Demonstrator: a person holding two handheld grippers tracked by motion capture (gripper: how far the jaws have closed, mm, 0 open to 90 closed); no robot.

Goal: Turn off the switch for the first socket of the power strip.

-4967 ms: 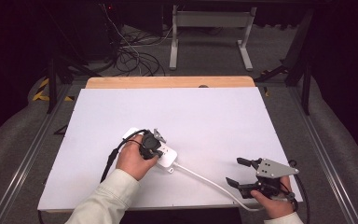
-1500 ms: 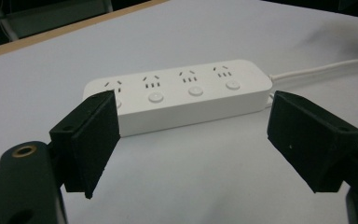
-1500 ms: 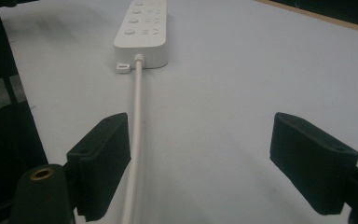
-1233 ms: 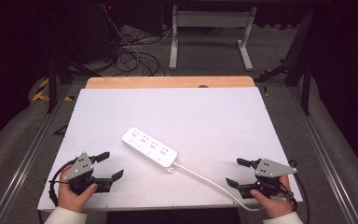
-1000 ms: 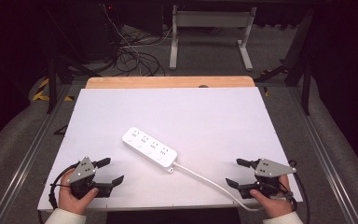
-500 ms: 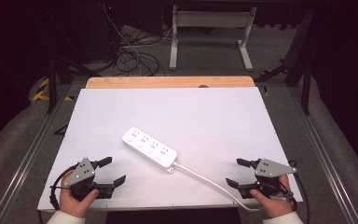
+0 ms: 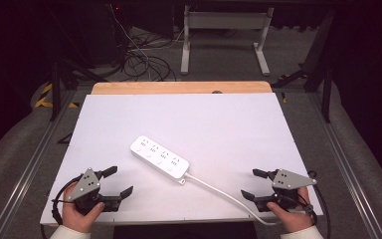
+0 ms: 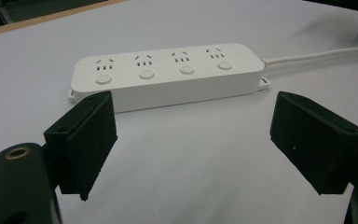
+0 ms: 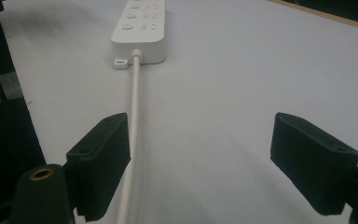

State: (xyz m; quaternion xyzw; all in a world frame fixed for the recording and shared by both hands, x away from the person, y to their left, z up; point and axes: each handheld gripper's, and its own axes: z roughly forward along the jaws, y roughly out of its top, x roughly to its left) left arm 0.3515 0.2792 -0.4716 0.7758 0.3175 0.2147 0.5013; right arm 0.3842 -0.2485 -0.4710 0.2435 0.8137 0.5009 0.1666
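1. The white plastic four-socket power strip (image 7: pixel 159 158) lies flat and slantwise near the middle of the white desk (image 7: pixel 229 124), closer to its near edge.
2. Its white round cord (image 7: pixel 219 191) runs from the strip's end toward the near right corner.
3. The left gripper (image 7: pixel 115 181) rests at the near left corner, jaws spread wide, grasping nothing.
4. The right gripper (image 7: pixel 252 184) sits at the near right corner, jaws released, beside the cord.

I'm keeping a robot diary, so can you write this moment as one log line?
power strip: flat on table, untouched | cord: trails toward right gripper | left gripper: jaws open, empty | right gripper: jaws open, empty
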